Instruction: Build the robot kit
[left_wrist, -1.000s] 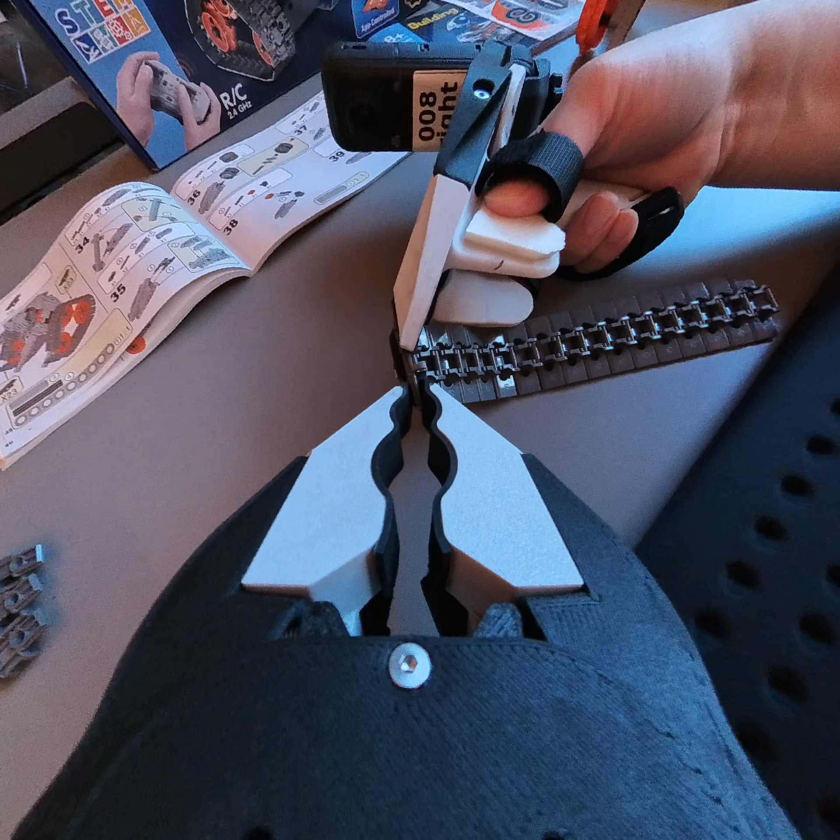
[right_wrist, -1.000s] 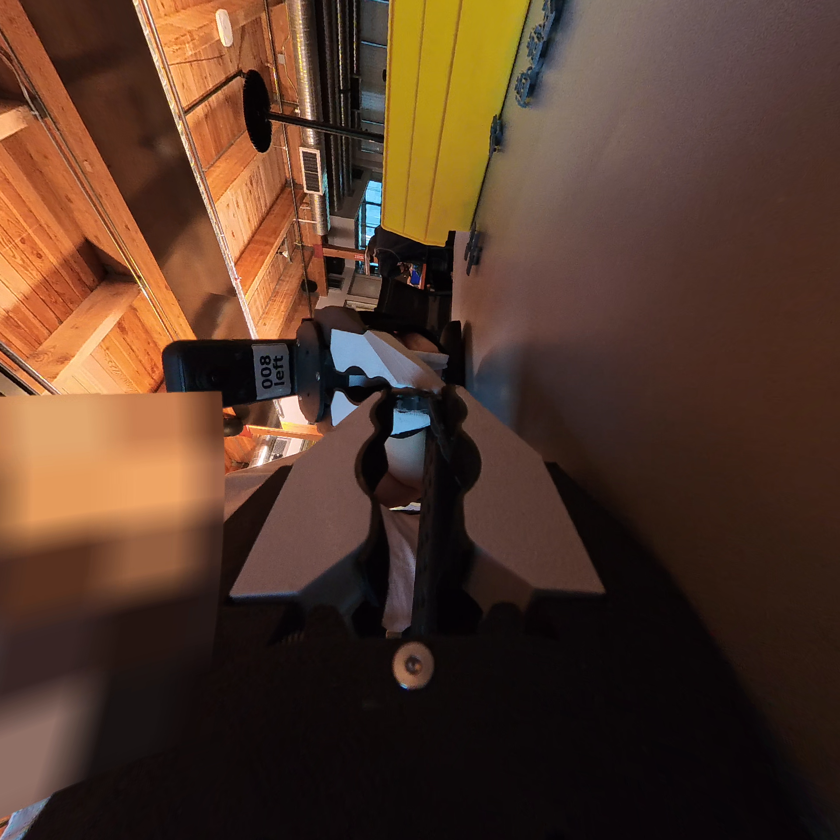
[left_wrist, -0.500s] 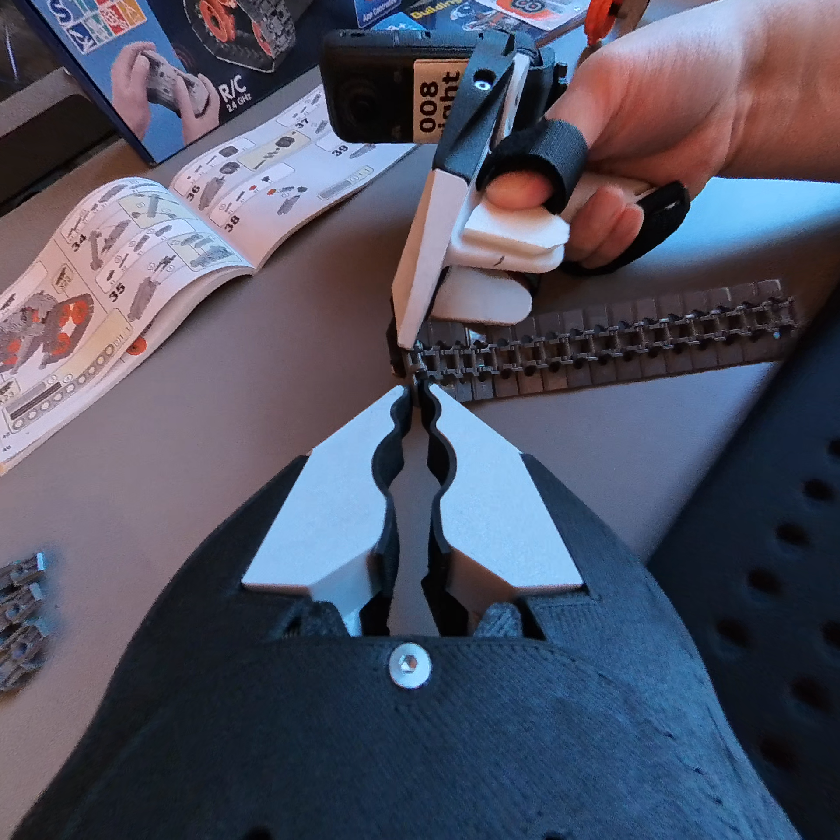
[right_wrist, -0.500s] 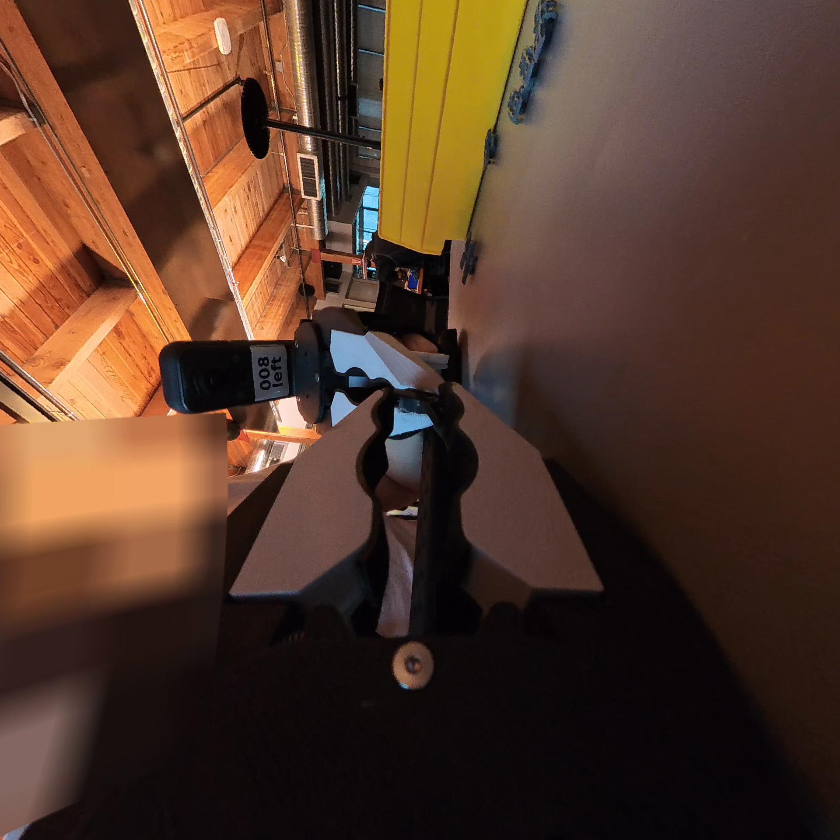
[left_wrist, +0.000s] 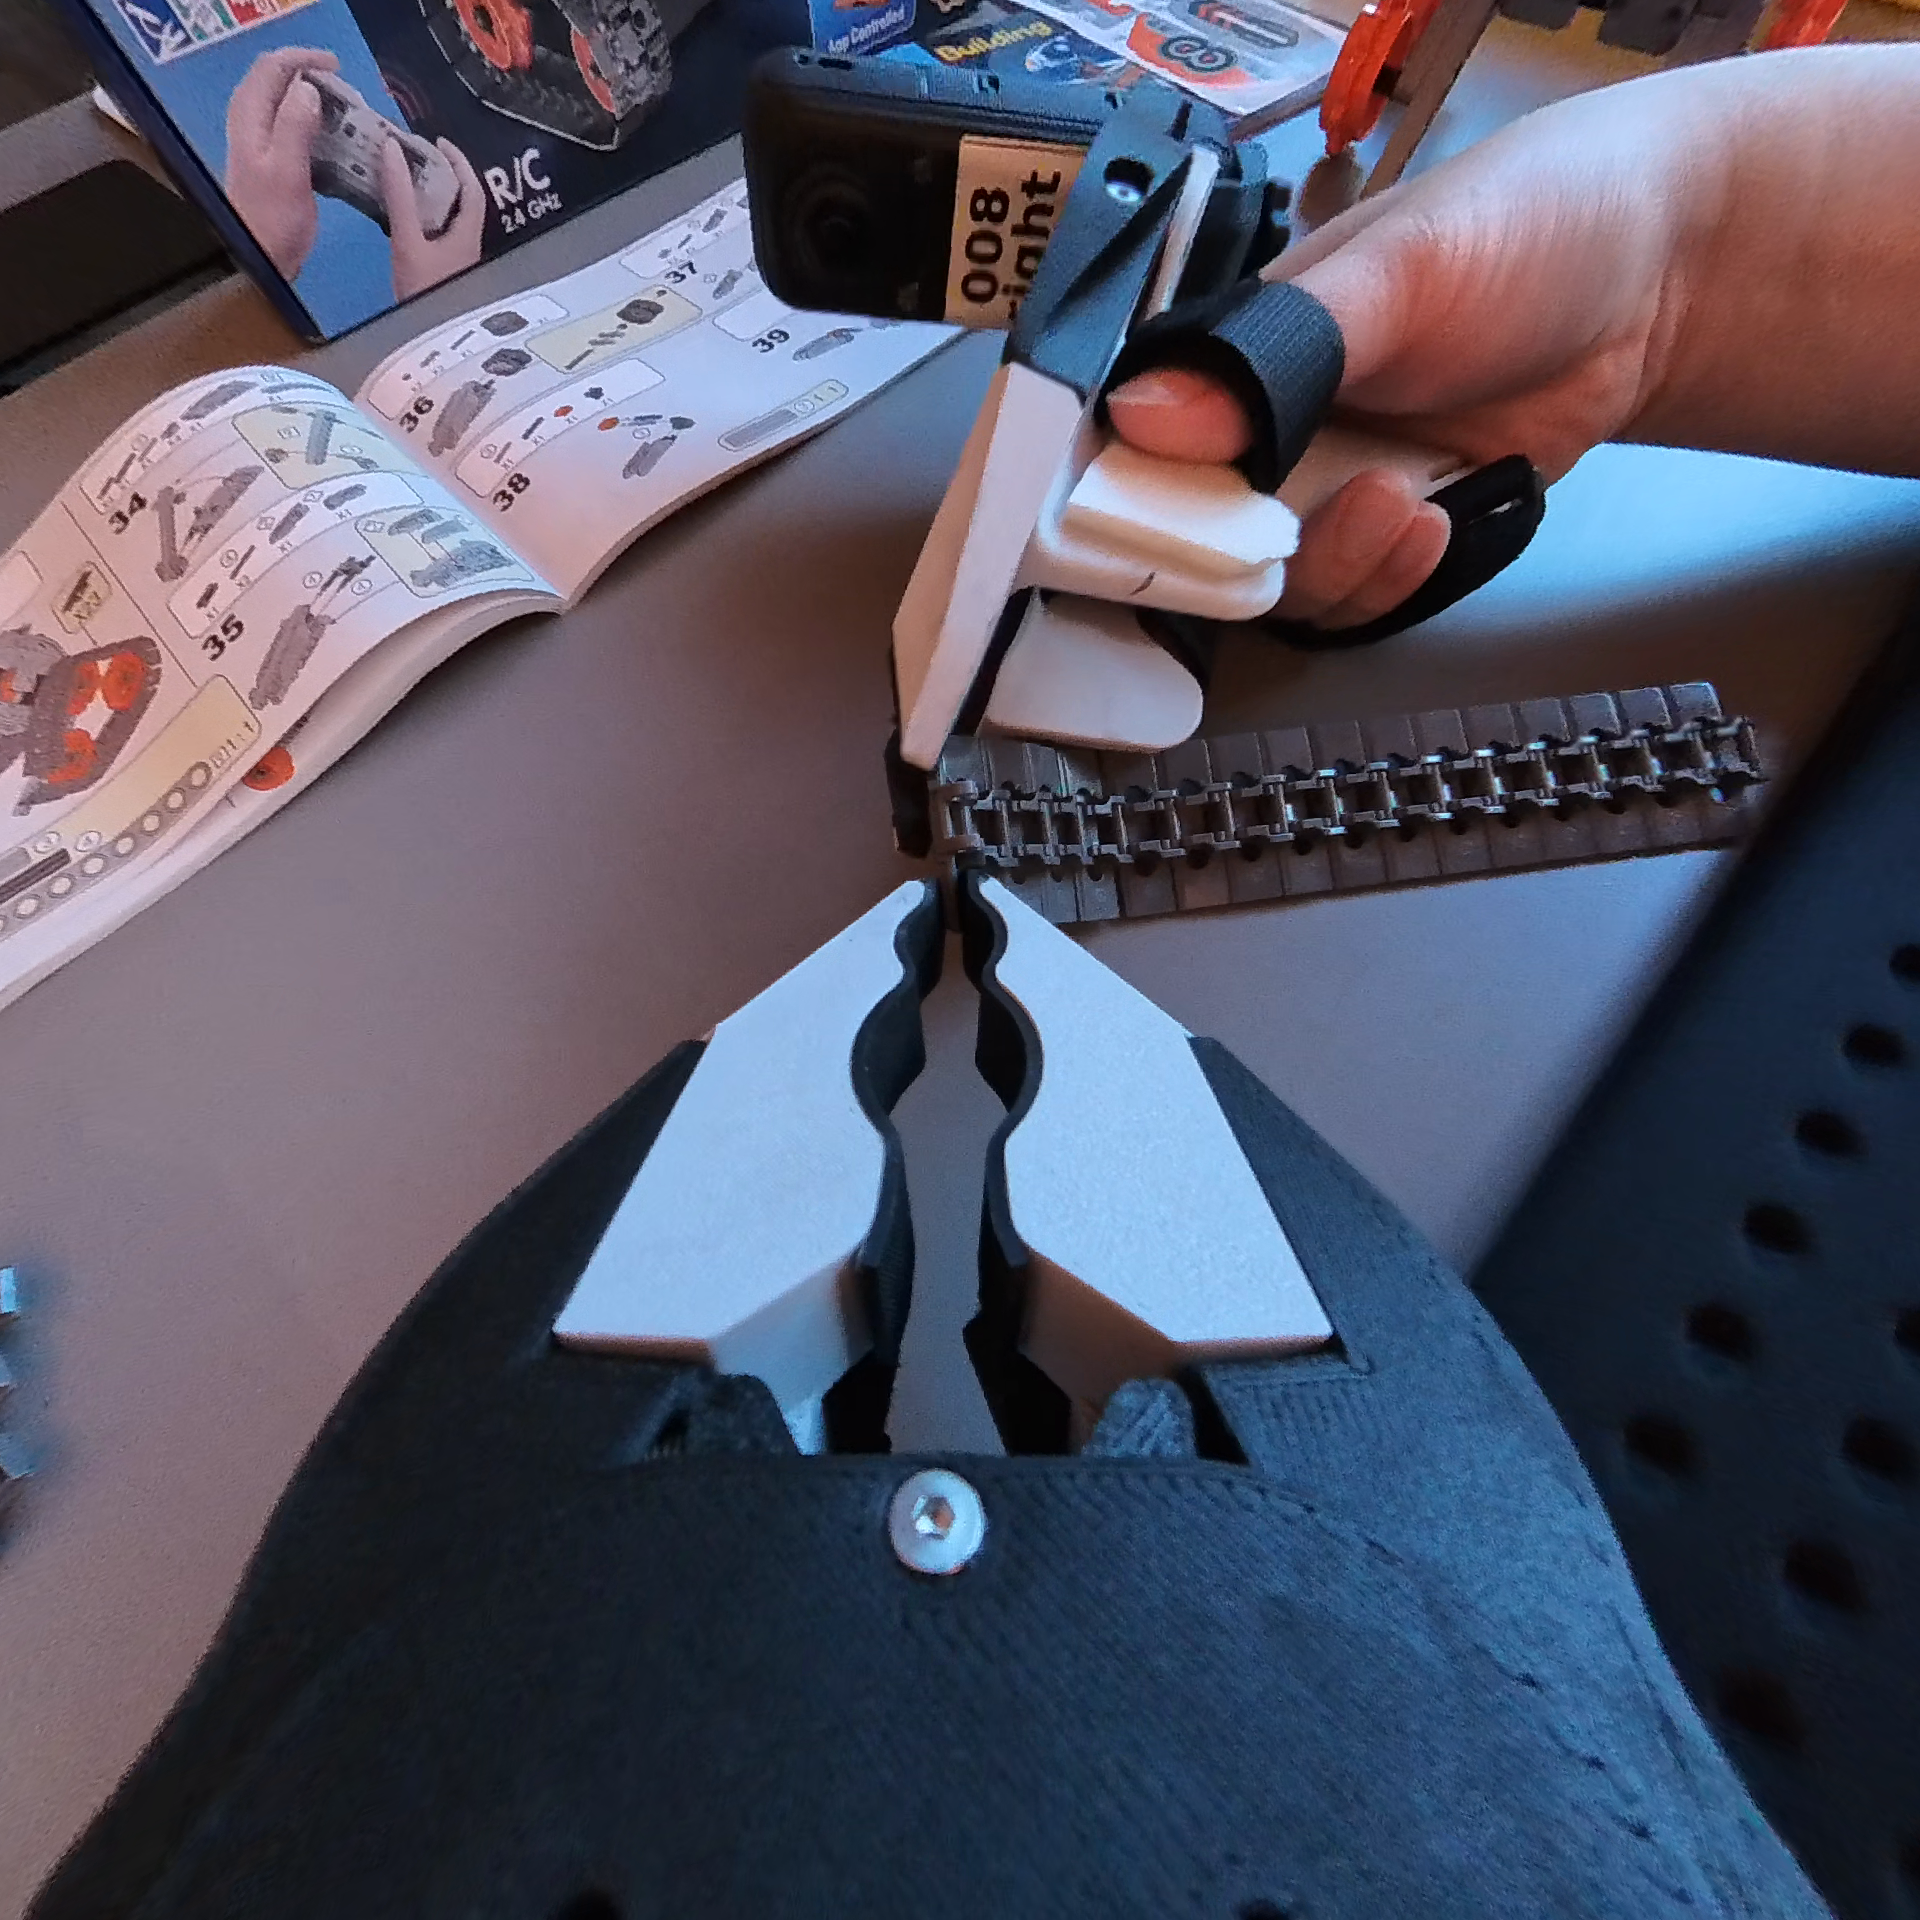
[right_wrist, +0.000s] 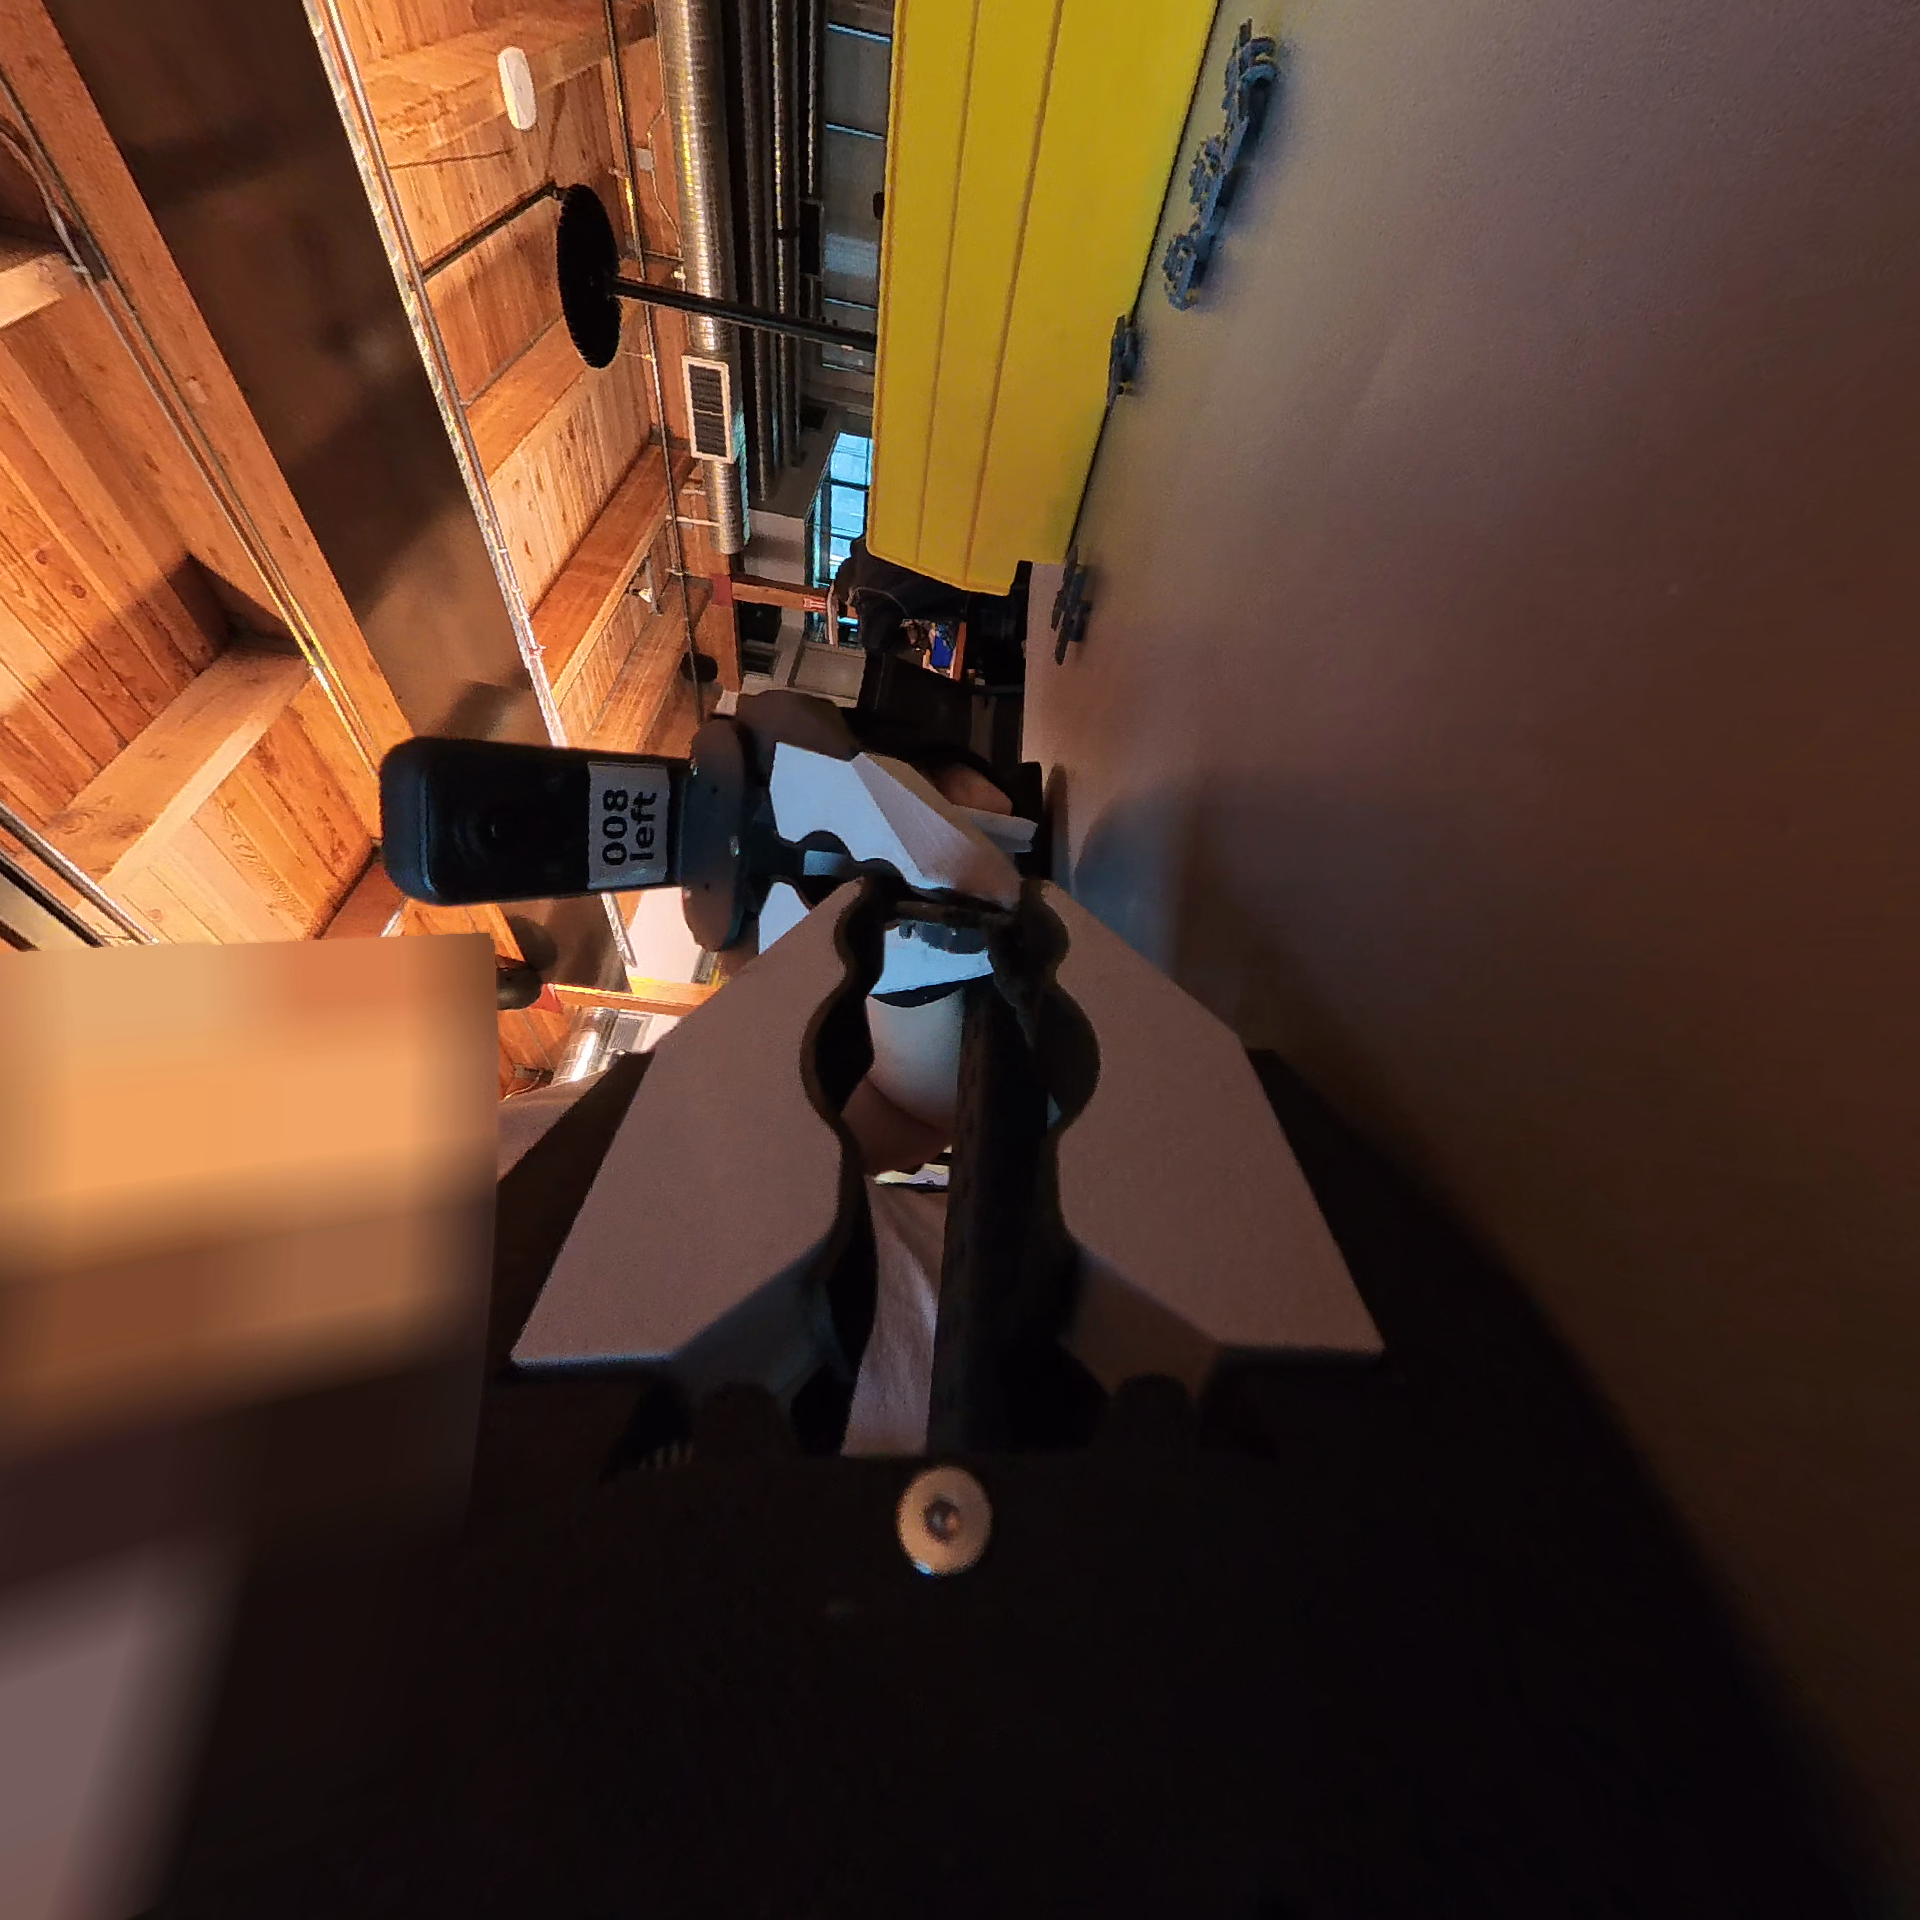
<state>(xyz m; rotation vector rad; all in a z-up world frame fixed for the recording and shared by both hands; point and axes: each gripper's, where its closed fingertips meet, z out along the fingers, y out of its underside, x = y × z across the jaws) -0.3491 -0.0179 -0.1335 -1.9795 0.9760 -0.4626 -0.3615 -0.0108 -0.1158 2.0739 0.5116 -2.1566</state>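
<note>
A dark grey toy track strip lies across the table, running to the right. My left gripper has its jaws closed, the tips pinching the strip's left end from the near side. My right gripper, held by a hand, comes down from above and is shut on the same end link. In the right wrist view, which is rolled sideways, the strip runs along the gap between the fingers of the right gripper. The left gripper's camera body faces it just beyond.
An open instruction booklet and a blue toy box lie at the far left. Small grey parts sit at the left edge. A black perforated surface is on the right. A yellow panel stands at the table's far side.
Both grippers keep their hold on the strip's left end. The views have only shifted slightly.
</note>
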